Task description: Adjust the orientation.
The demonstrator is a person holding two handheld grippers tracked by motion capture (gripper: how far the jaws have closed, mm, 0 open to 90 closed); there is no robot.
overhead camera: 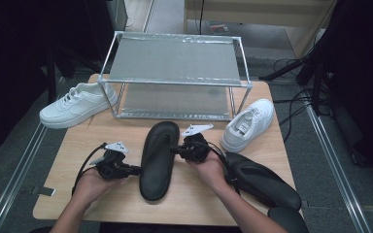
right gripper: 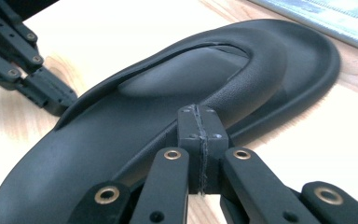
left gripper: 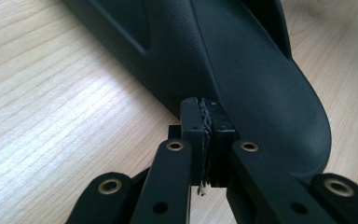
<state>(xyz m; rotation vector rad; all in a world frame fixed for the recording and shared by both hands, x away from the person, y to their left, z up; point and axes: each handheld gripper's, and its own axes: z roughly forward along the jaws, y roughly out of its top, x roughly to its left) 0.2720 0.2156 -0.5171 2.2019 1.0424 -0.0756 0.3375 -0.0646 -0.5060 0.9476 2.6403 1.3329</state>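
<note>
While both grippers sit at the black sandal (overhead camera: 158,160), the high view has it flat on the wooden desk (overhead camera: 102,204), mid-front, toe toward the metal rack (overhead camera: 175,77). Left gripper (overhead camera: 135,170) is at its left edge, right gripper (overhead camera: 175,149) at its right edge near the strap. A second black sandal (overhead camera: 264,182) lies by the right forearm, with a white sneaker (overhead camera: 75,104) left of the rack and another white sneaker (overhead camera: 248,124) right of it.

Left gripper view: jaws are together, pads (left gripper: 200,135) meeting with nothing between them, tips touching or just beside the sandal's (left gripper: 242,79) rim. Matte, pebbled surface, rounded heel end.

Right gripper view: jaws are likewise pressed together and empty, tip over the footbed (right gripper: 135,126) below the strap (right gripper: 242,79). One-piece moulded foam look, raised lip all round, wide arched strap.

My read: light, slightly squashy, grippy, not fragile. Best hold is the strap or the raised side lip; a flat sole offers little purchase.
</note>
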